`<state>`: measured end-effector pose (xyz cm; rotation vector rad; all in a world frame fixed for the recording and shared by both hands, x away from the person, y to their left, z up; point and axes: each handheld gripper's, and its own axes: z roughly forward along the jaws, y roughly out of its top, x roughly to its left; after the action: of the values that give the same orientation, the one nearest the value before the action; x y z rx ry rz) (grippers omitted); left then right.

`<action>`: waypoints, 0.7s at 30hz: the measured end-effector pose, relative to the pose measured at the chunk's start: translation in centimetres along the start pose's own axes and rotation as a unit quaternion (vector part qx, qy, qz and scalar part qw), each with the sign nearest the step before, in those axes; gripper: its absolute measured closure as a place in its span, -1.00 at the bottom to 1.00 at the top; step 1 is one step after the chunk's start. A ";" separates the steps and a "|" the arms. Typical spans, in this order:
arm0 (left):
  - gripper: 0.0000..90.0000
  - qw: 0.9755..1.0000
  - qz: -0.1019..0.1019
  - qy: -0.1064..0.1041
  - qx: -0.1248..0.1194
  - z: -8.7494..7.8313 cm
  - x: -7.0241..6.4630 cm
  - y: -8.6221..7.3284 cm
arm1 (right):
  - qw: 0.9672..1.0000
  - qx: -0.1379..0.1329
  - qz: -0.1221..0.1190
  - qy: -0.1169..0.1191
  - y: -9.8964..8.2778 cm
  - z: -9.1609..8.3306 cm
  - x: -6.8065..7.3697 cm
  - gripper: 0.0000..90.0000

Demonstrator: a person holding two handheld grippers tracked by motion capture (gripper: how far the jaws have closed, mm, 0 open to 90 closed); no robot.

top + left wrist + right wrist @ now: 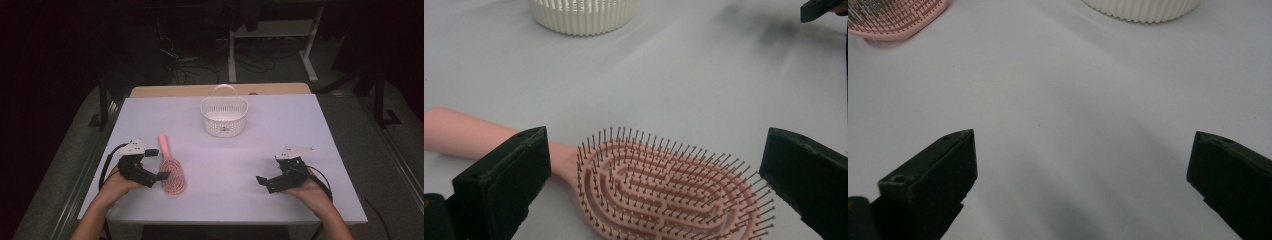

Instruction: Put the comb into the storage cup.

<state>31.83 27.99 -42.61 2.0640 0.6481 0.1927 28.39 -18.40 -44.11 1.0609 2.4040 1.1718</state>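
Framing the hairbrush [664,190], handle partly hidden behind left hand-held gripper [654,175]

A white rectangular table [280,130] carries a pink oval plastic hairbrush [170,169], bristles up, at the near left, and a white slotted plastic basket [224,116] with an upright handle toward the far edge
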 end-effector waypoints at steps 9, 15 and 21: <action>-1.00 1.000 0.003 -0.001 -0.003 0.1 0.4 0.9 | 1.000 -0.004 0.005 0.001 0.0 -0.3 -0.1 -1.00; -1.00 1.000 0.005 0.001 -0.011 0.0 0.8 1.9 | 1.000 -0.007 0.007 0.001 0.0 -0.4 -0.1 -1.00; -1.00 1.000 0.006 -0.002 -0.021 0.0 1.0 2.7 | 1.000 -0.008 0.007 0.001 0.0 -0.4 -0.2 -1.00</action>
<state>33.73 27.36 -40.47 2.0281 0.6241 0.2074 28.27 -18.79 -43.87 1.0757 2.3880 1.1940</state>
